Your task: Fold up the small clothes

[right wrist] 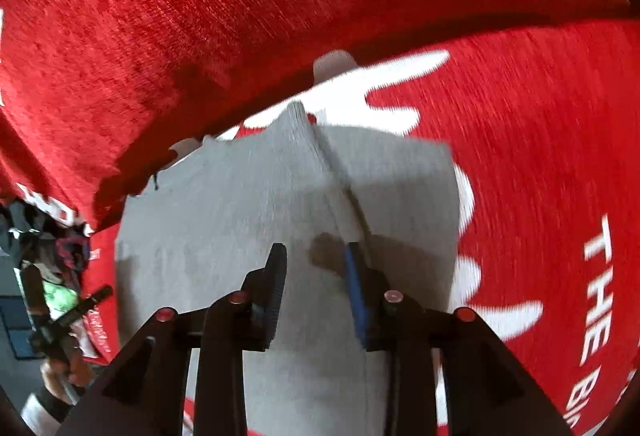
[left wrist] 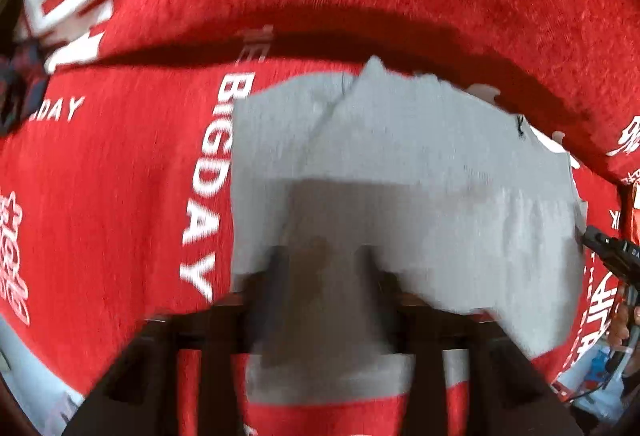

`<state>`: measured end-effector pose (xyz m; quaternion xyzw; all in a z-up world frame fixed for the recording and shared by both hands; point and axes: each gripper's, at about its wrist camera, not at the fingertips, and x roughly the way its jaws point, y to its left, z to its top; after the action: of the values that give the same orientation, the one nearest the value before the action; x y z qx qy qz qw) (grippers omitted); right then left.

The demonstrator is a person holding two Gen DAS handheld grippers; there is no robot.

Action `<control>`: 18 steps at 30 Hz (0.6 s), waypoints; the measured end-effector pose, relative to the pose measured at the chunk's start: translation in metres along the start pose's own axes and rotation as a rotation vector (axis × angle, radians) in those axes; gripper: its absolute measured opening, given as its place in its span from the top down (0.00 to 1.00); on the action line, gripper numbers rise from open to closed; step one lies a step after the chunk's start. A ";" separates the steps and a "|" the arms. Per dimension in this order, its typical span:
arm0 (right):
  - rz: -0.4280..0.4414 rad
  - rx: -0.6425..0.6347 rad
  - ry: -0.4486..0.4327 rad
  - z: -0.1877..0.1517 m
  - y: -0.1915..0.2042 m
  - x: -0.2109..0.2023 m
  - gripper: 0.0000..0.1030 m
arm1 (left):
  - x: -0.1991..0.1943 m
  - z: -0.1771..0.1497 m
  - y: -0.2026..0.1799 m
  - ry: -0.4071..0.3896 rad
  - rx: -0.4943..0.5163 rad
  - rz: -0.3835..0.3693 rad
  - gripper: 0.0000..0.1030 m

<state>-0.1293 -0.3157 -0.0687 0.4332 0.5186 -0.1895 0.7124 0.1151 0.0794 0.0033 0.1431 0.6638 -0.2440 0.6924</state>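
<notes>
two views: left wrist shows the left gripper [left wrist: 322,256] blurred, jaws apart over the grey garment [left wrist: 400,171] on the red printed cloth [left wrist: 120,175]. right wrist shows the right gripper [right wrist: 314,256] part open, holding nothing, above the garment's seam; a raised red fold [right wrist: 200,35] lies behind.

White capitals reading "BIGDAY" run up the red cloth [left wrist: 120,163] at your nine o'clock in the left wrist view, with a partly hidden "GDAY" farther out toward ten. In the right wrist view, "THE BI" runs down the same cloth at your four o'clock. Other white characters there are too blurred to read.
</notes>
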 end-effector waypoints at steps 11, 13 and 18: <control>0.120 0.028 0.066 -0.043 0.002 -0.018 0.60 | -0.018 -0.007 -0.014 -0.014 0.042 0.021 0.04; 0.164 0.020 0.076 -0.052 0.009 -0.019 0.57 | -0.020 -0.011 -0.006 -0.007 0.036 0.013 0.04; 0.261 -0.003 0.148 -0.087 0.040 -0.002 0.50 | -0.012 -0.024 0.017 0.038 0.008 -0.090 0.04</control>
<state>-0.1511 -0.2231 -0.0580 0.5087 0.5092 -0.0620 0.6915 0.1038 0.1073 0.0108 0.1205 0.6817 -0.2747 0.6673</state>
